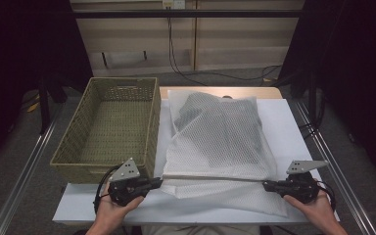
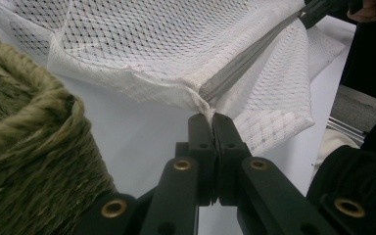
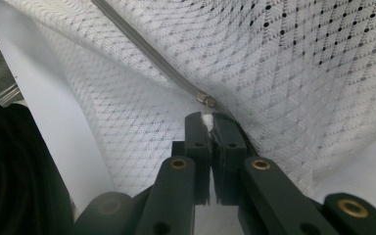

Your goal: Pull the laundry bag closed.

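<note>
Premises present as a recording lab or test studio, not a home. A white table (image 1: 293, 127) stands between aluminium rails (image 1: 22, 171) at floor level on both sides. Black curtains (image 1: 357, 73) close off left and right. Behind, a plain panelled wall (image 1: 235, 34) carries a socket (image 1: 173, 4) with black cables (image 1: 210, 74) trailing loose across the grey floor.
</note>
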Available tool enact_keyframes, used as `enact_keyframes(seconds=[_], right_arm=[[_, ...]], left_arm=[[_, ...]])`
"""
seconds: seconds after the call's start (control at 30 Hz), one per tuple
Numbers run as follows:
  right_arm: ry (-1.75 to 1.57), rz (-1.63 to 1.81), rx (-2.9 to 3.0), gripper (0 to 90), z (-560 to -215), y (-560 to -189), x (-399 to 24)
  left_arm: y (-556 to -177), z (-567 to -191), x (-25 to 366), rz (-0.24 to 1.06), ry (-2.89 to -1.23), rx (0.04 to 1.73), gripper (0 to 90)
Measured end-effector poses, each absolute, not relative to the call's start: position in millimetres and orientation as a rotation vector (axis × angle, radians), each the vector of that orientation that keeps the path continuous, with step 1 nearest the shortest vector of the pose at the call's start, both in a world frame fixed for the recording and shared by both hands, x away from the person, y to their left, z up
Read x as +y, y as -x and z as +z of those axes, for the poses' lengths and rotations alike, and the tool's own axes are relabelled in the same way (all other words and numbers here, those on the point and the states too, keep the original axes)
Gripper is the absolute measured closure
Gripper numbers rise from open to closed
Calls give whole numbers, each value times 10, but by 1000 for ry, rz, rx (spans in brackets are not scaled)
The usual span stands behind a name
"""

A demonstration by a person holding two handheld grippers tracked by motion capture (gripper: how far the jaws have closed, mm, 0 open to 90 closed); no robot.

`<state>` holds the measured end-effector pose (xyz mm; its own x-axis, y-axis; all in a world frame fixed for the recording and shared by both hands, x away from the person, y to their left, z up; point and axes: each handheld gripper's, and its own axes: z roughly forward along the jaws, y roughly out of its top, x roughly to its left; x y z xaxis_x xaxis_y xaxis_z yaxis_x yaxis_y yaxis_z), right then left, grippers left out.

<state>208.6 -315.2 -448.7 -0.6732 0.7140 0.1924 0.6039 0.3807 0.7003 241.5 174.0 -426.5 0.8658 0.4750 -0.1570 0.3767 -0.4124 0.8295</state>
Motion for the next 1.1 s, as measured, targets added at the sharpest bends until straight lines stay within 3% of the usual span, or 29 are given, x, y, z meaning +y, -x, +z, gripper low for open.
enact_keyframes(seconds=[1.1], right_arm=[[-1288,1151,2425,868,-4484,-2016,-3331]], left_arm=[[-2404,-4271,1783,127,-2058,645,886]])
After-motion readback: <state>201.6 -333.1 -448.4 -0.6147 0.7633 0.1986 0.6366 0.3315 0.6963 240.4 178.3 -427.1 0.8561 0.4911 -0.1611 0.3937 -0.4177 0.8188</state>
